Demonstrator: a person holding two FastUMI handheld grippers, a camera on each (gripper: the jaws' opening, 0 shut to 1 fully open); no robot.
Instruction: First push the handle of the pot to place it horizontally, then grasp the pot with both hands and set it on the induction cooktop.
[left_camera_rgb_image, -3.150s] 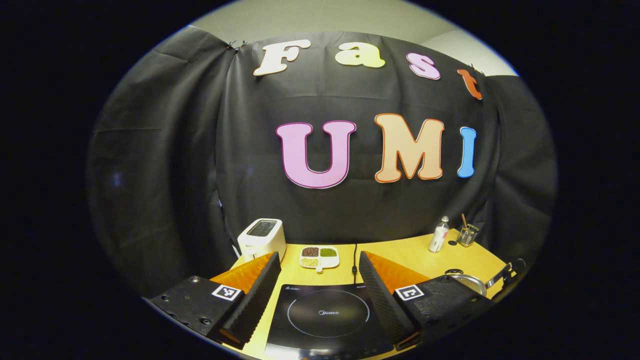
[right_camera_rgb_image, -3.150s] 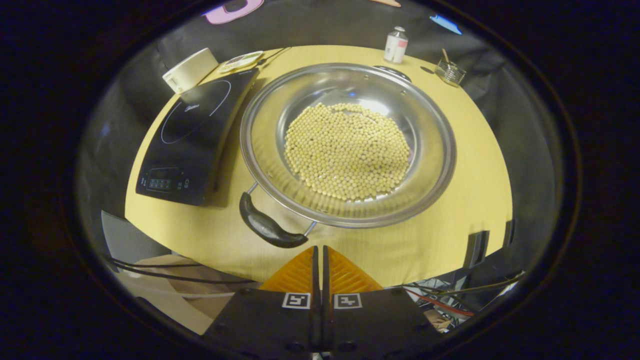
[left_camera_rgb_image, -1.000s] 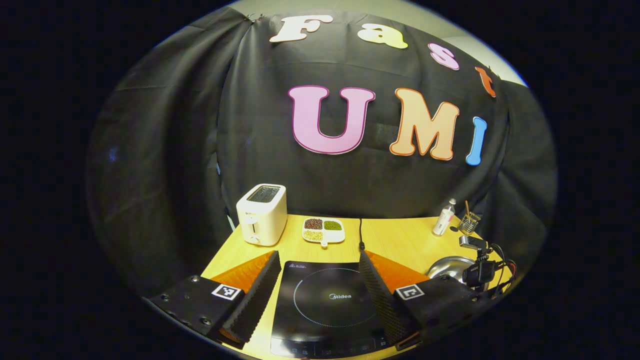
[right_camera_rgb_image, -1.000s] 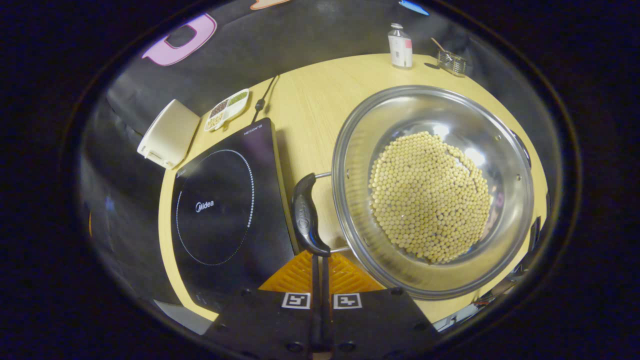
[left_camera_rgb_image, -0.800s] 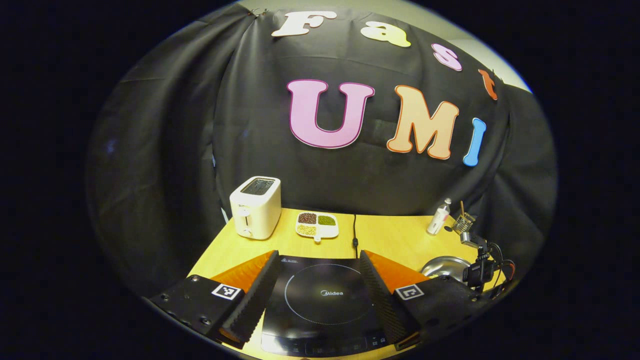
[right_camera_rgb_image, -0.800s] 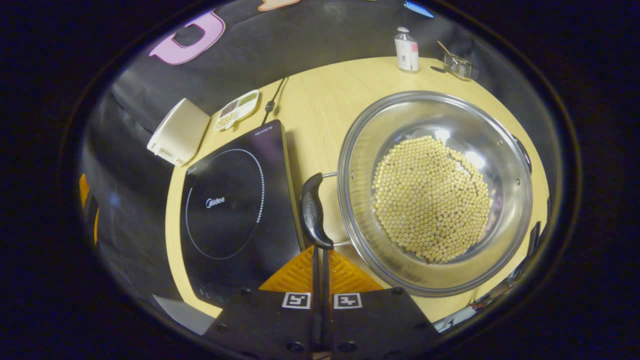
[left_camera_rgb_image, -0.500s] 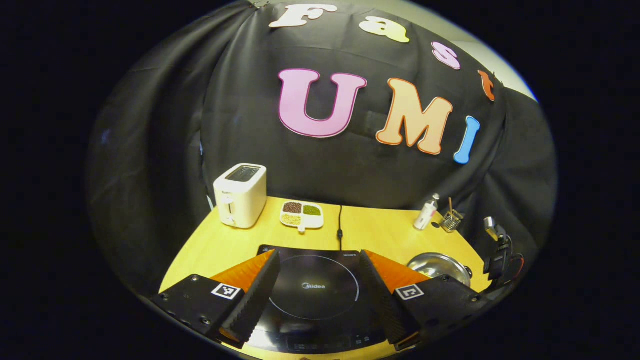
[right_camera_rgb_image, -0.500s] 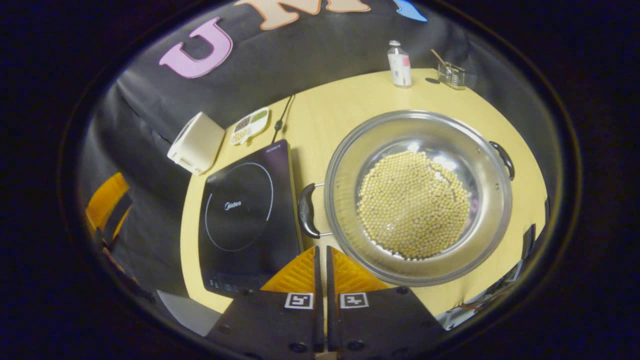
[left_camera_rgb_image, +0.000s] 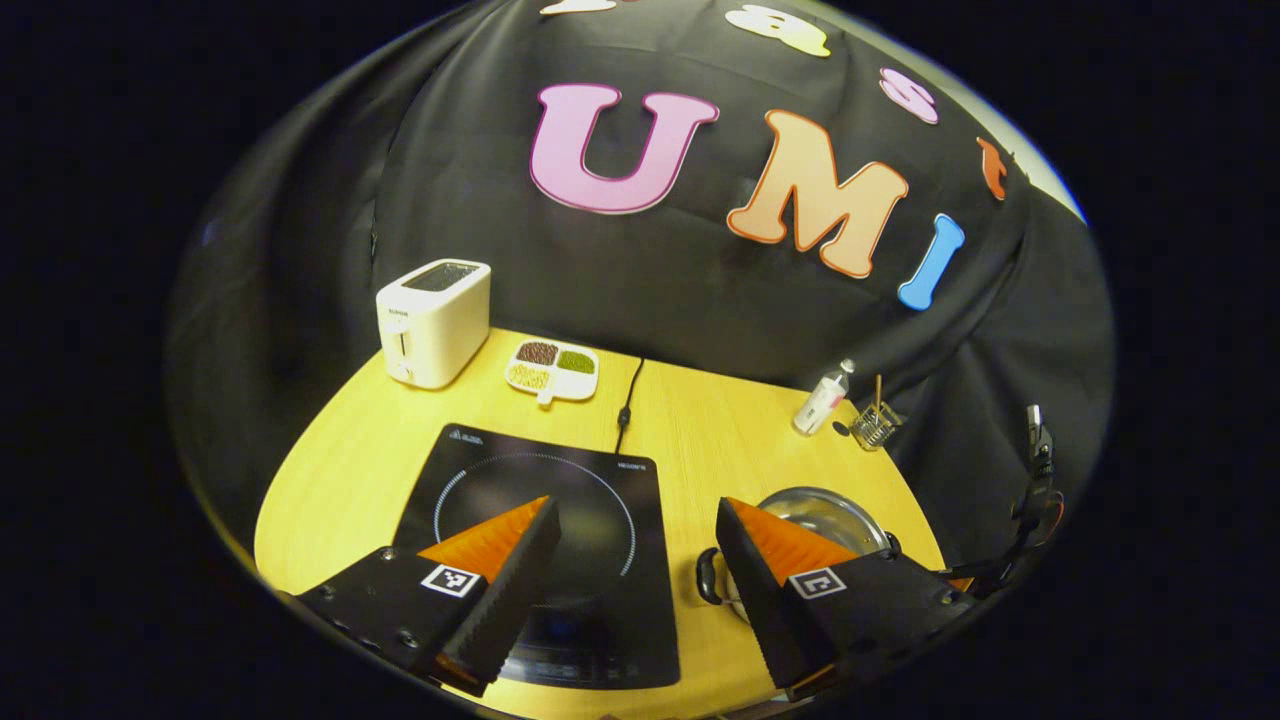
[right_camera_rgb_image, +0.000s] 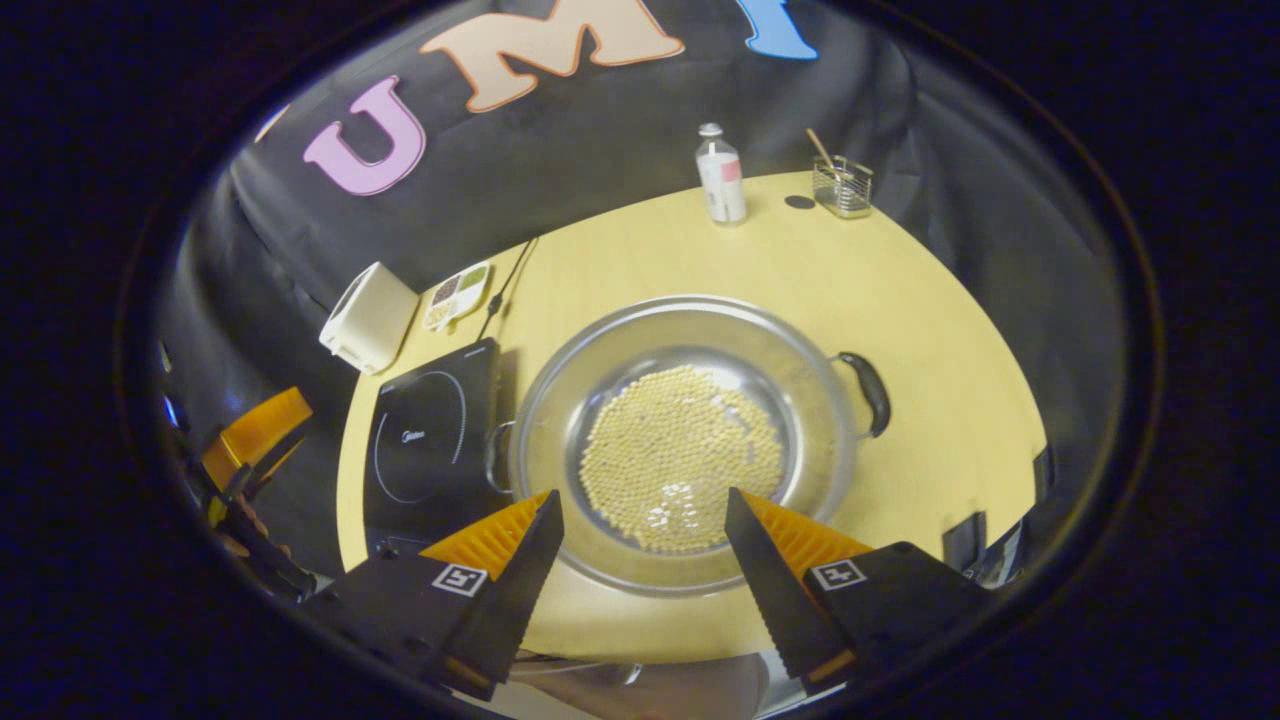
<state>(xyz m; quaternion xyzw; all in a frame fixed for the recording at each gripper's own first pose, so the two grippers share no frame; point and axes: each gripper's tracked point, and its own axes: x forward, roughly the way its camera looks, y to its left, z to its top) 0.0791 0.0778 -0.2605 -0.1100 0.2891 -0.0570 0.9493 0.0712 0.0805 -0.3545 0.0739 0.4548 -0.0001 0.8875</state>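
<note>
— Where was the pot seen?
— On the table, just beside the cooktop, handles turned out to either side; earlier one handle was pointed at the camera.
— And the grippers?
— The right gripper, earlier pressed together, was spread wide above the pot. The left gripper was held apart, over the cooktop.

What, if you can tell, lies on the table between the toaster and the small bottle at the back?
In the left gripper view, between the toaster and the bottle lie a divided dish of beans and the cooktop's black cord; otherwise bare table.
</note>
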